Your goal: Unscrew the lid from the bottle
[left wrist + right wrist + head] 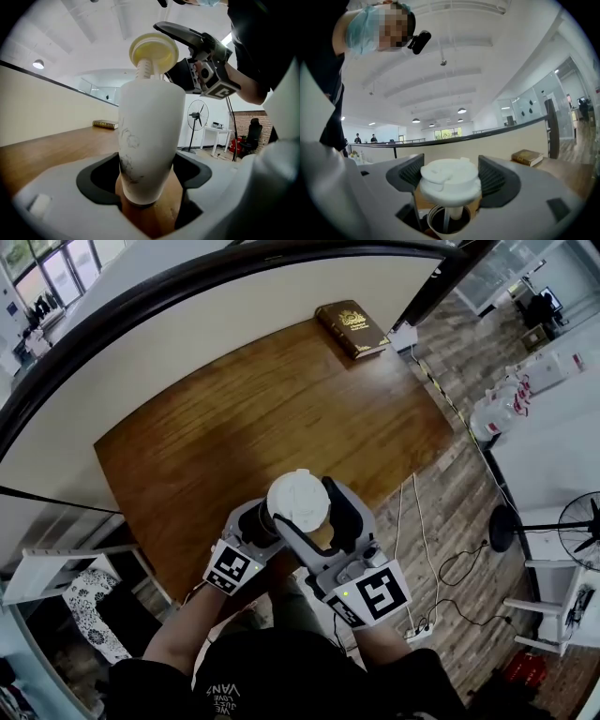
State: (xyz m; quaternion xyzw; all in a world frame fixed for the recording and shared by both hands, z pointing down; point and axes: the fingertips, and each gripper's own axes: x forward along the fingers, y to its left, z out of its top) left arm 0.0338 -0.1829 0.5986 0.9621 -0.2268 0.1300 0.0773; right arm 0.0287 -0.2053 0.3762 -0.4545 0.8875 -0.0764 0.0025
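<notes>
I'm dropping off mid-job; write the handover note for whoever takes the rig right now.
Left tongs: shut on the bottle, over the table's near edge.
Right tongs: shut on the lid, which sits above the bottle's mouth; its stem reaches down into the opening.
Done: lid unscrewed.
Left: lift the stem out, probably straight up.

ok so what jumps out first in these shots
The white bottle is clamped in the left tongs, over the wooden table's near edge. Just above it, the right tongs grip the lid, already off, with a thin tube trailing into the open mouth. A brown book lies at the table's far corner.
</notes>
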